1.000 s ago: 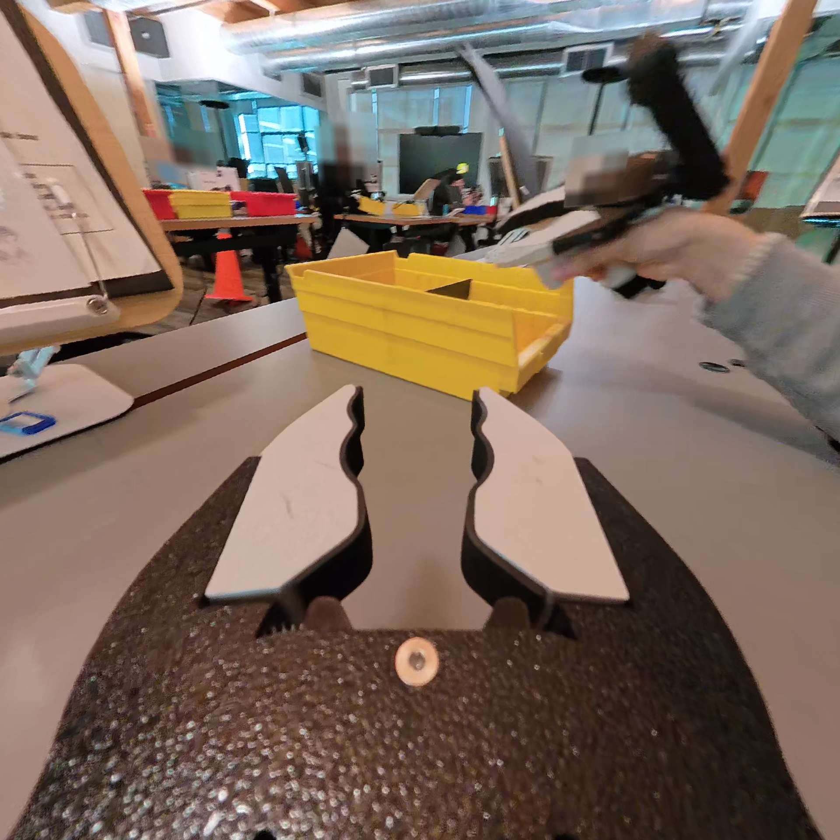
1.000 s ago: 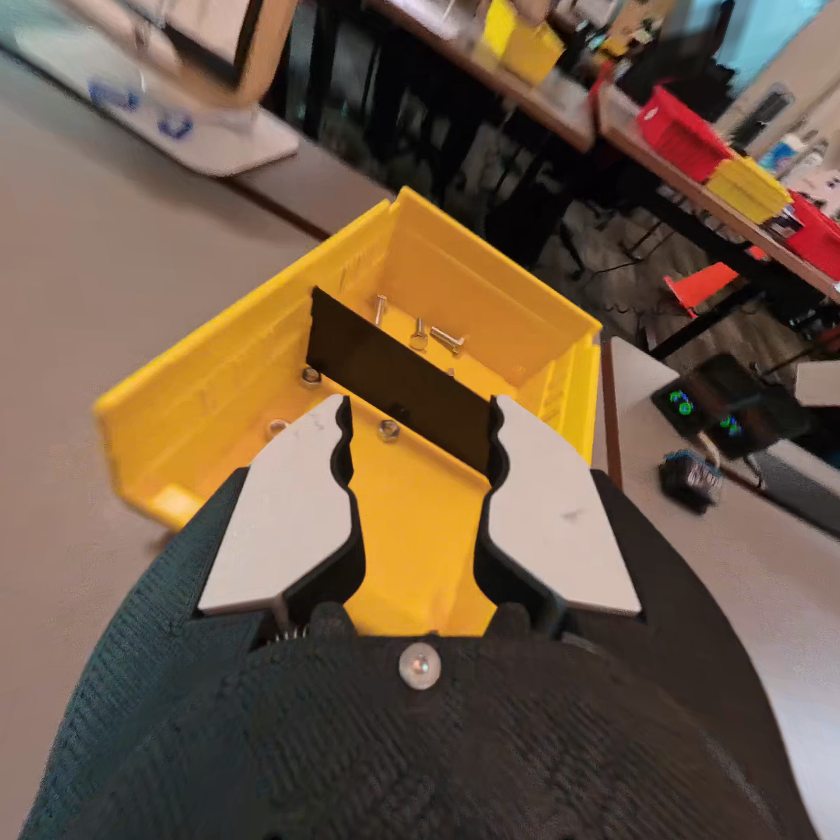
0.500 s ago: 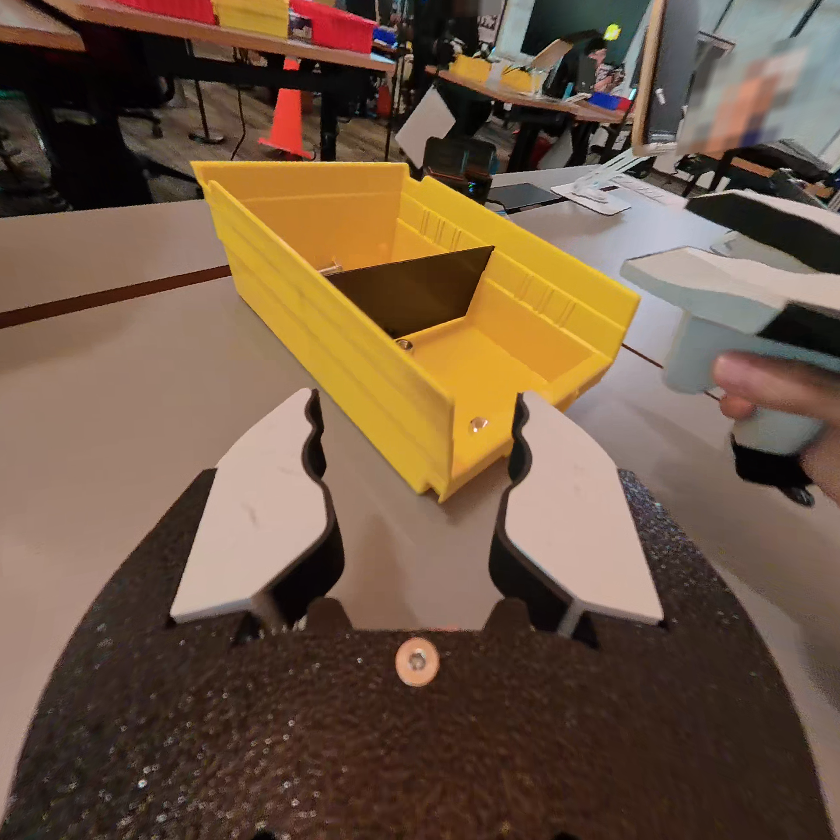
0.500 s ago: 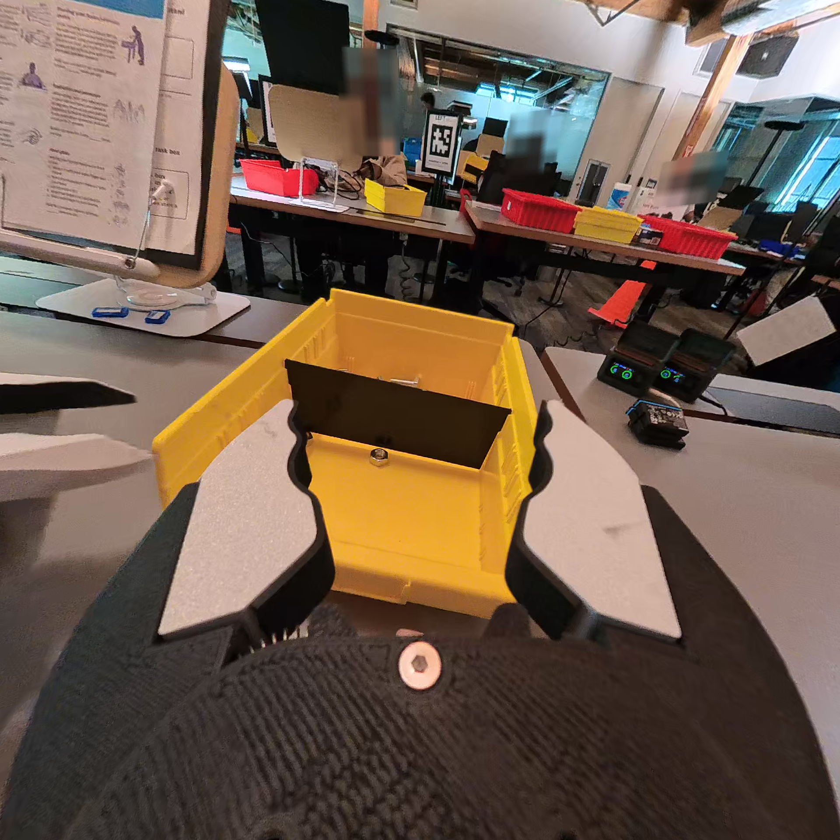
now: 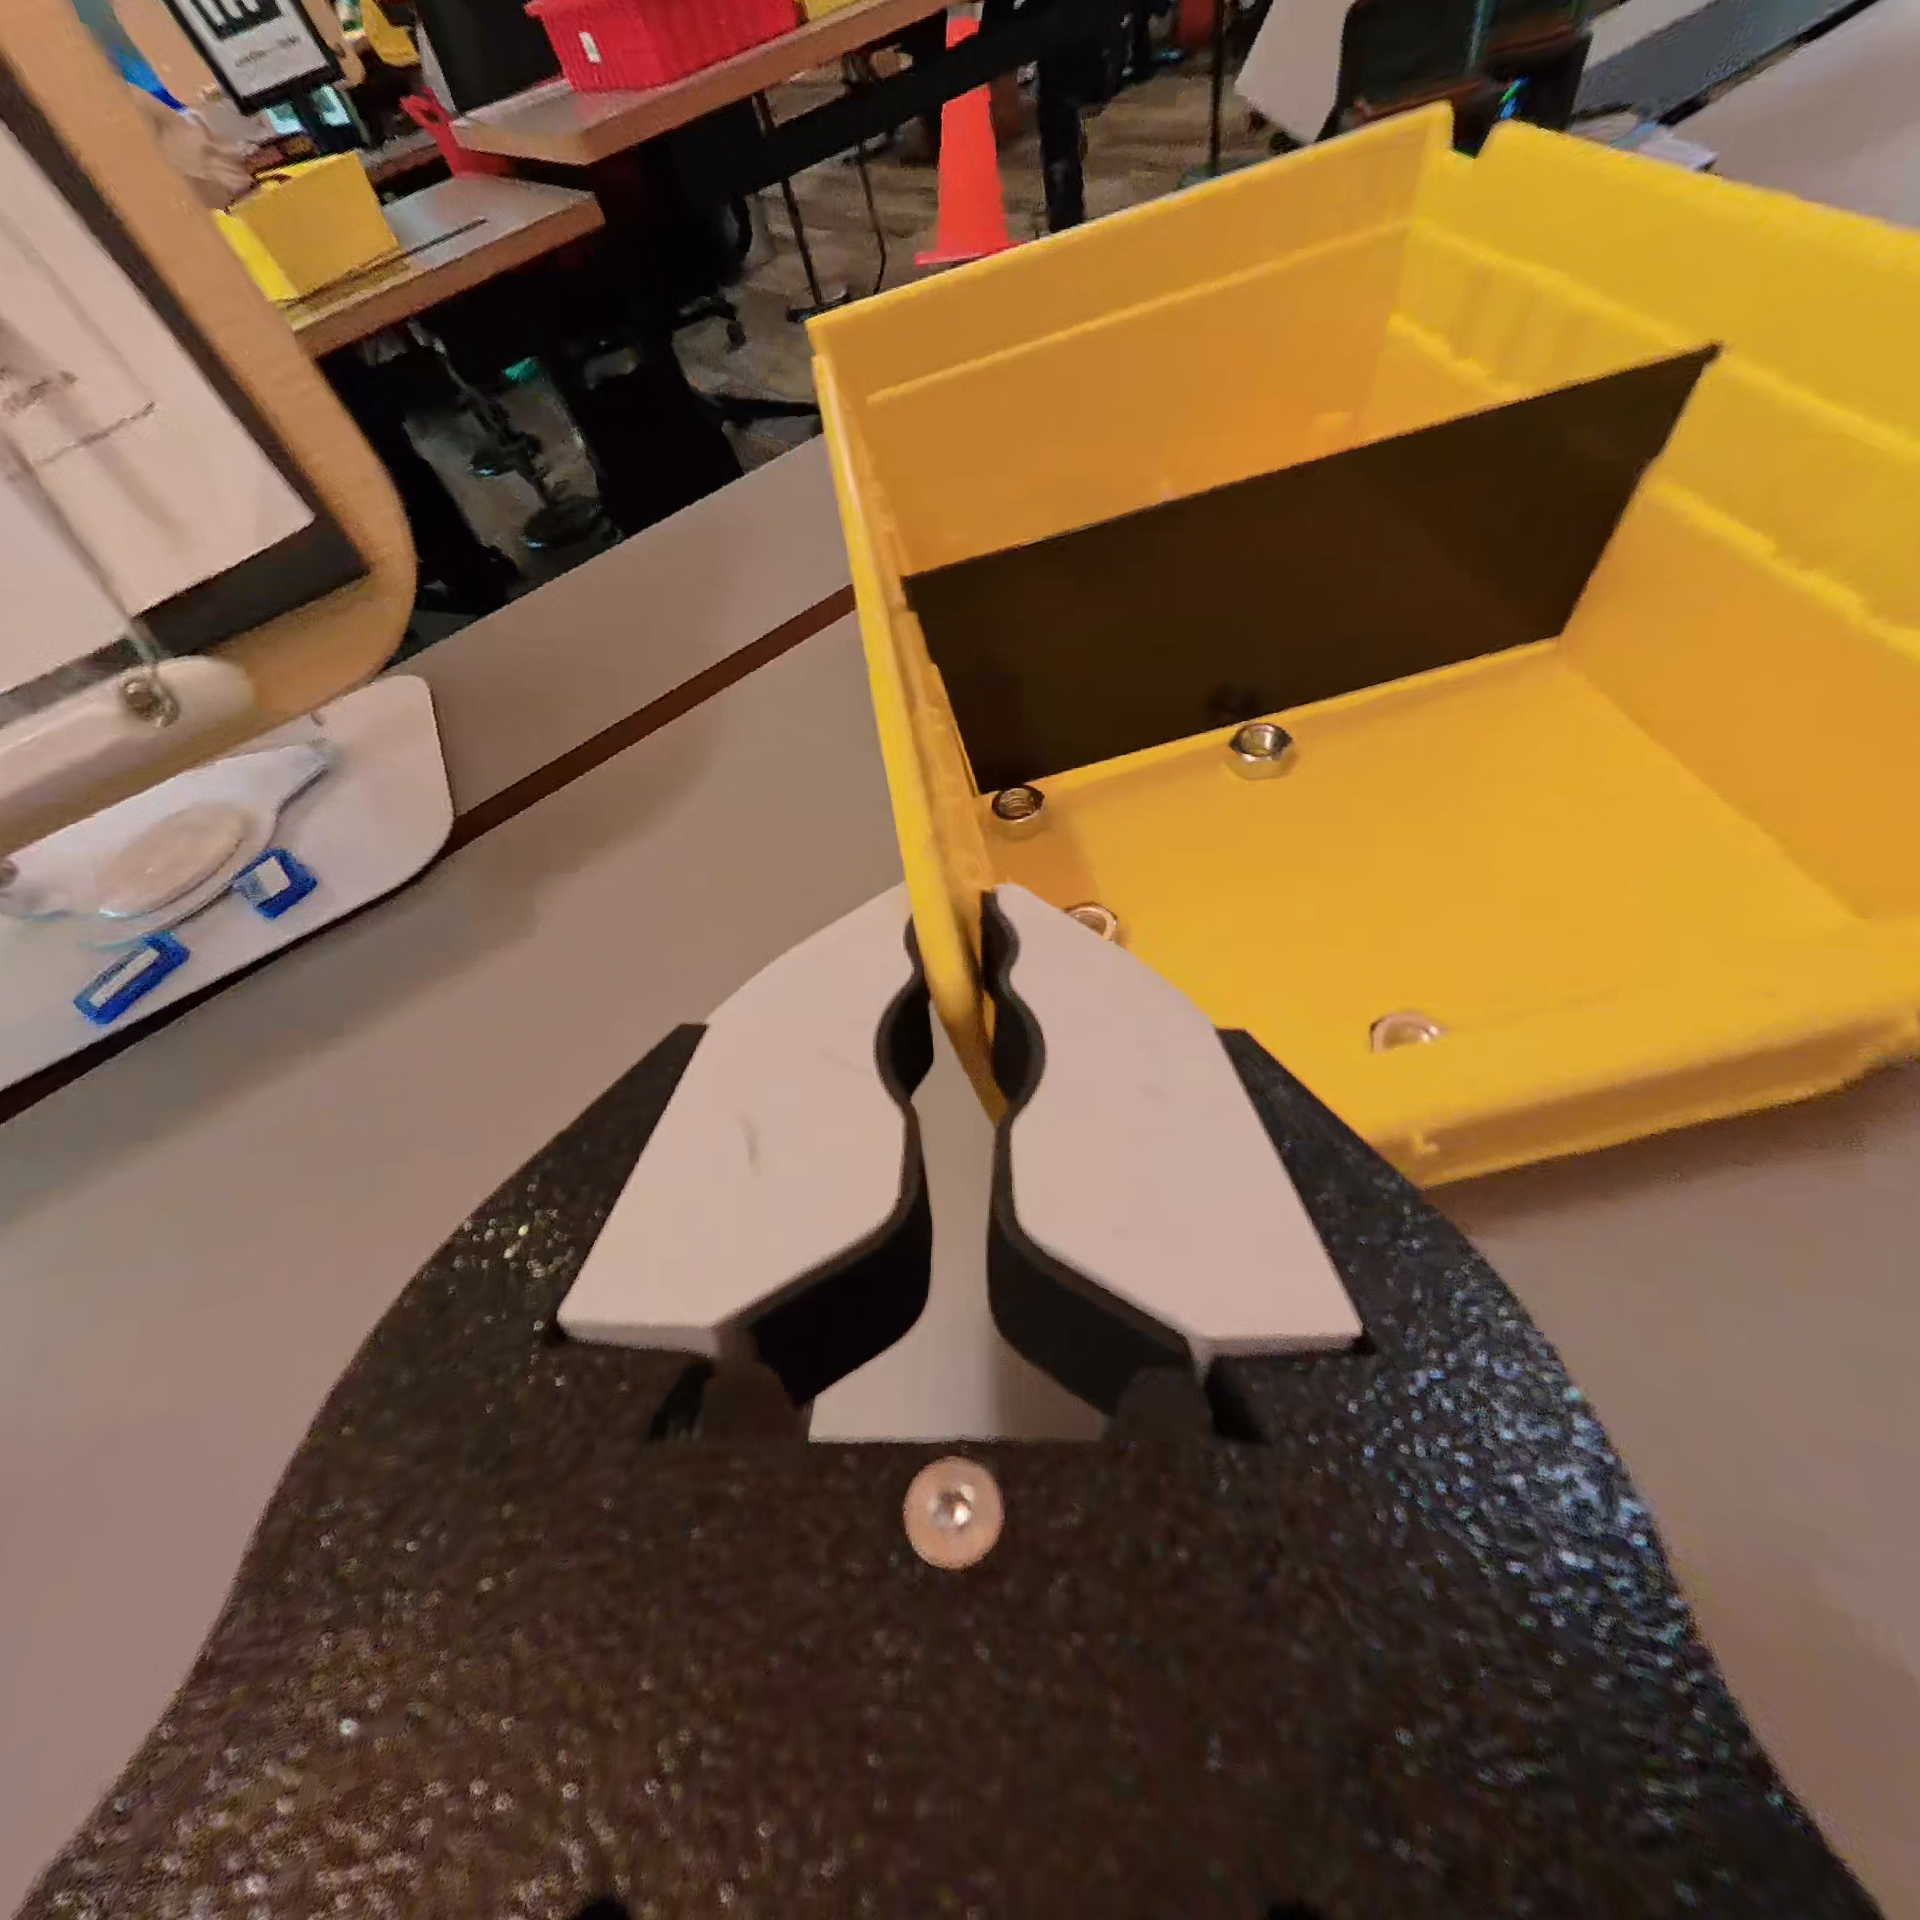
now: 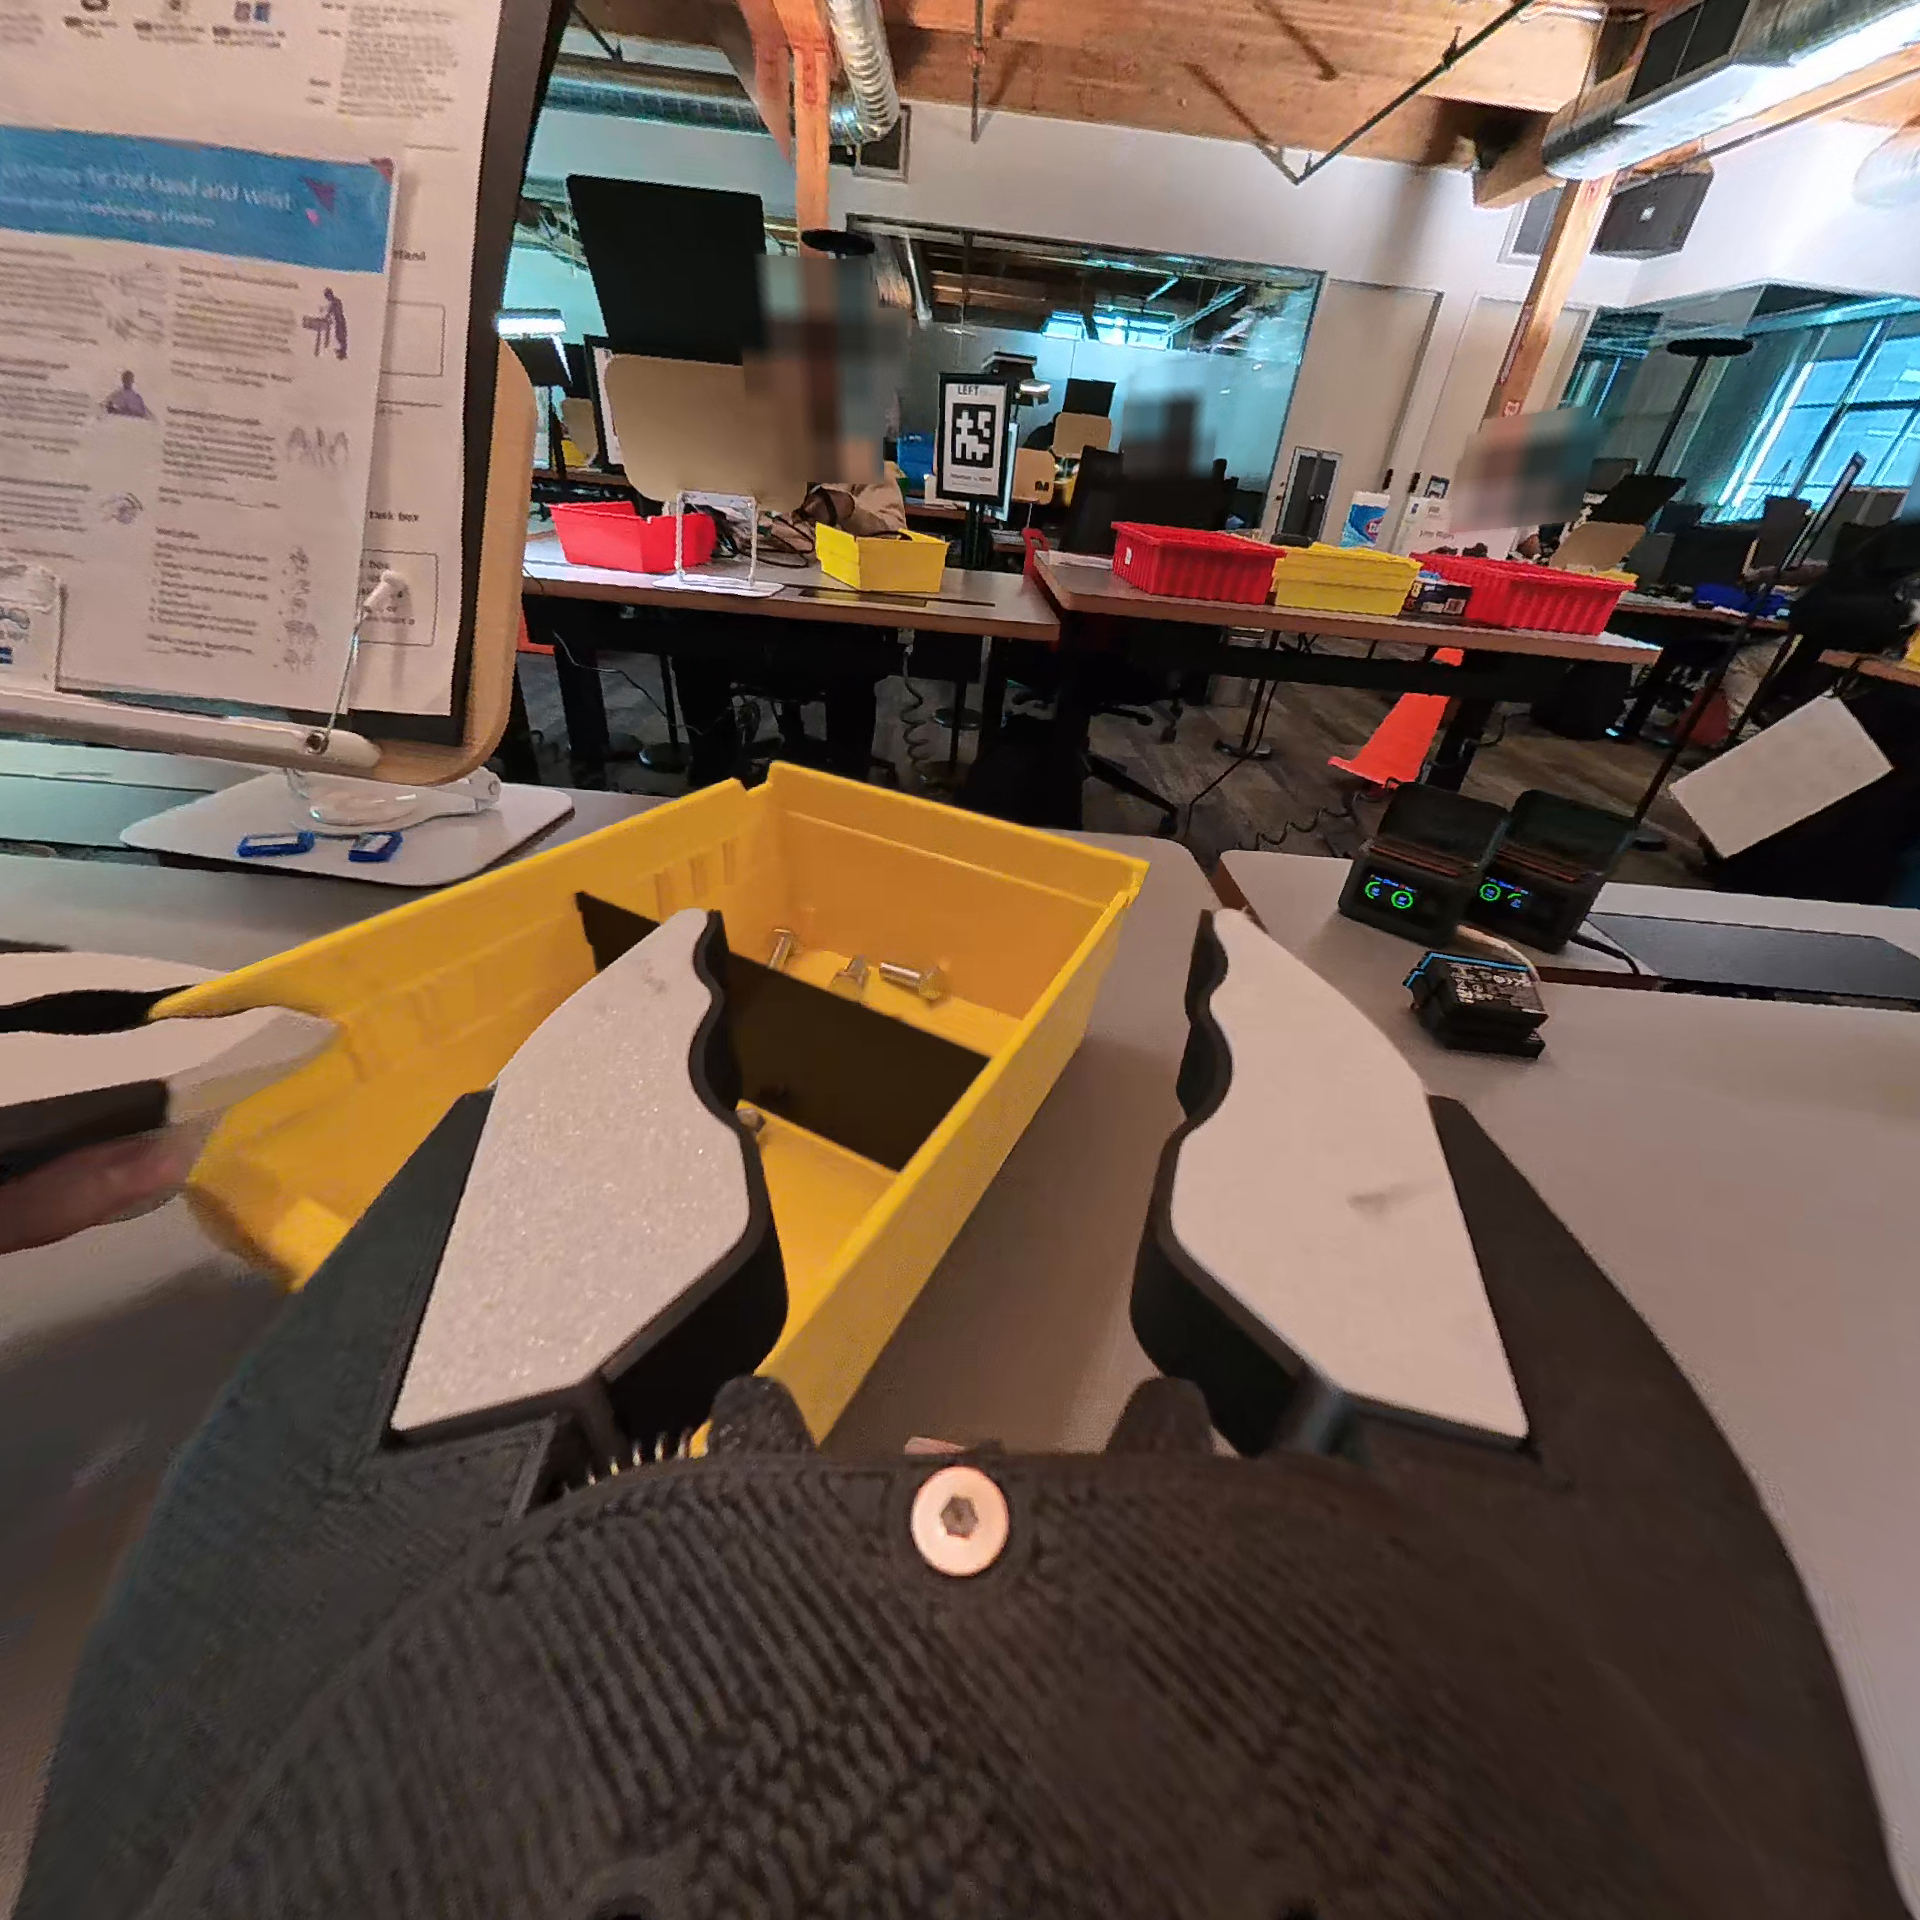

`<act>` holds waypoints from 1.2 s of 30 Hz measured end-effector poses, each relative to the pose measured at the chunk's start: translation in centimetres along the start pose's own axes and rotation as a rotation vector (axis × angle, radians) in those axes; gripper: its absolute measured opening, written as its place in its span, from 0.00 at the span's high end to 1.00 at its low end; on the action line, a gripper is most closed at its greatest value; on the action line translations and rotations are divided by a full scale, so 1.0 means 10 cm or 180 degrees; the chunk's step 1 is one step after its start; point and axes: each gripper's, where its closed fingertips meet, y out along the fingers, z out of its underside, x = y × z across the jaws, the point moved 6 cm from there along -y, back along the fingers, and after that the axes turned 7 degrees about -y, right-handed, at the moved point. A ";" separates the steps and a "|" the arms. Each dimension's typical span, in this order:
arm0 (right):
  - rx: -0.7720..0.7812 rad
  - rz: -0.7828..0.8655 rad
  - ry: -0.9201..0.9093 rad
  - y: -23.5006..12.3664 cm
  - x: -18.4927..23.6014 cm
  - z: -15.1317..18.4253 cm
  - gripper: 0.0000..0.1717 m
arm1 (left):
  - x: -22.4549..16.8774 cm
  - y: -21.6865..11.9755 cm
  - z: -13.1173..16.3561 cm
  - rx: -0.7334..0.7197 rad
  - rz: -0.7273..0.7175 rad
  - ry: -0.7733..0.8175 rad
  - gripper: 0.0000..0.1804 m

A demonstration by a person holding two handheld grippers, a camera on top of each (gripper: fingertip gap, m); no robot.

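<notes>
Yellow plastic fills both views: a yellow bin [image 5: 1455, 935] sits on the grey surface [image 5: 623, 1039], split across by a black divider [image 5: 1299, 582]. The left tool [image 5: 951, 971] is clamped on the bin's near-left side wall, one pad outside and one inside, both pressed to the thin wall close to the corner. Four steel nuts [image 5: 1259, 748] lie loose on the floor of the near compartment (one half hidden by the inner finger). In the right wrist view the right tool [image 6: 951, 1023] stands wide apart with nothing between its pads, its left finger over the bin, its right finger over bare surface to the right. Three bolts [image 6: 857, 971] lie in the far compartment beyond the divider. Two dark chargers [image 6: 1486, 883] with green lights sit far right.
</notes>
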 end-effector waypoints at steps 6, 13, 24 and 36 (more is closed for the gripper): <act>-0.0123 -0.0302 0.0159 0.03 0.24 -0.10 0.54 | 0.44 -0.61 0.28 -0.0098 0.0173 -0.0052 0.98; -0.0241 -0.1392 0.0106 0.05 1.22 -0.45 0.51 | 1.01 -1.55 0.69 -0.0122 0.0199 -0.0113 0.98; 0.0698 -0.3658 0.0551 0.92 3.34 -1.50 0.43 | 1.57 -2.84 1.23 -0.0146 0.0264 -0.0164 0.98; 0.3111 -0.3249 0.0559 1.97 5.30 -0.77 0.52 | 1.58 -2.85 1.25 -0.0157 0.0002 -0.0564 0.99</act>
